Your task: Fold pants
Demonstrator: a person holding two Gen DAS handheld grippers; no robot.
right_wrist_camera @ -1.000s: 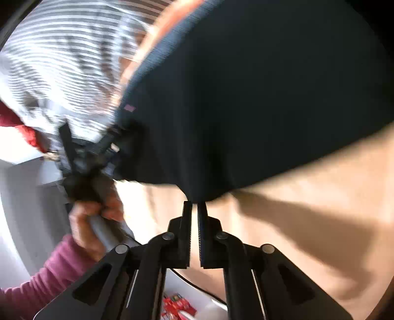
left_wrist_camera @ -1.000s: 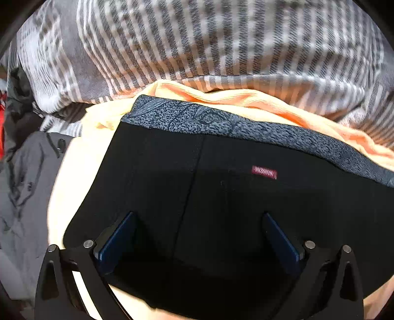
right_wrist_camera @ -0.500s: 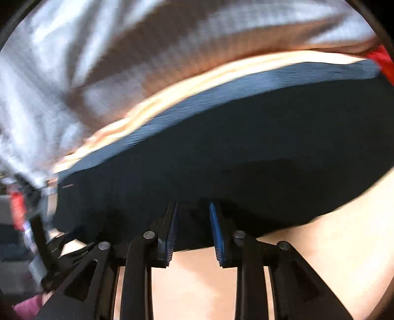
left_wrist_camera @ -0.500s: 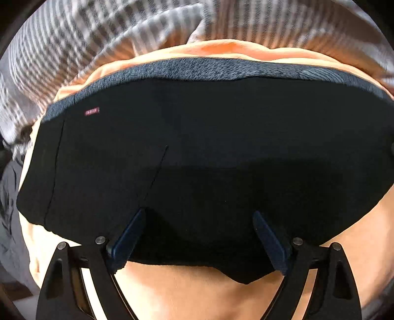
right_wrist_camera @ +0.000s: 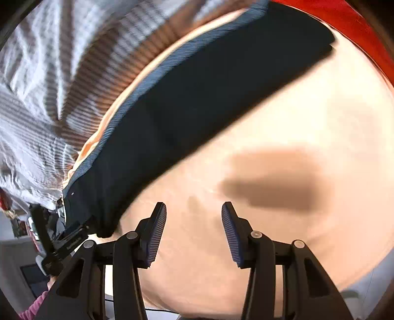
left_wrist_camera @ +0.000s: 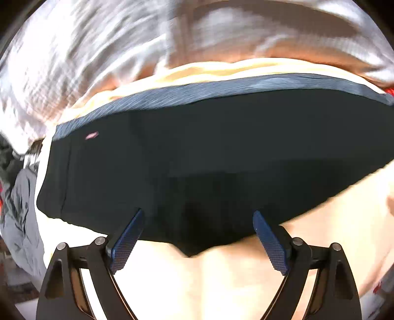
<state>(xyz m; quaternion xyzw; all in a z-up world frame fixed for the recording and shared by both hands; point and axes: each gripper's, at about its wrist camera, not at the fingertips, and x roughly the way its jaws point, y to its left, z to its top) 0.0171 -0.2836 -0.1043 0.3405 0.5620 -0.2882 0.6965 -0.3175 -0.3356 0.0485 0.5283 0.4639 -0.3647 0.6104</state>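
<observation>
- Left gripper (left_wrist_camera: 198, 236): jaws spread wide, holding nothing. Its blue pads (left_wrist_camera: 126, 242) straddle the near hem of the black pants (left_wrist_camera: 209, 157); whether the tips touch the cloth cannot be told.
- Right gripper (right_wrist_camera: 194, 230): jaws likewise apart and empty, over bare peach sheet (right_wrist_camera: 283, 123), with its own shadow on the sheet just ahead.
- Pants relative to the left gripper: straight ahead and filling the middle of the view. The long axis runs crosswise to the fingers, with the grey-blue waistband (left_wrist_camera: 221, 91) along the far edge and a small red label (left_wrist_camera: 91, 135) far left.
- Pants relative to the right gripper: ahead and to the left, a dark band slanting from near left to far right. The nearest corner lies just left of the left fingertip, apart from it.
- Governing relation, as a judgement: the left gripper is the nearer, already at the hem. The right must shift leftward and forward to reach cloth before any further fold.
- The garment lies flat and compact, apparently partly folded.
- Beyond the pants: striped bedding (left_wrist_camera: 123, 49); a red cloth (right_wrist_camera: 344, 22) far right of the right gripper. Both views are motion-blurred.
</observation>
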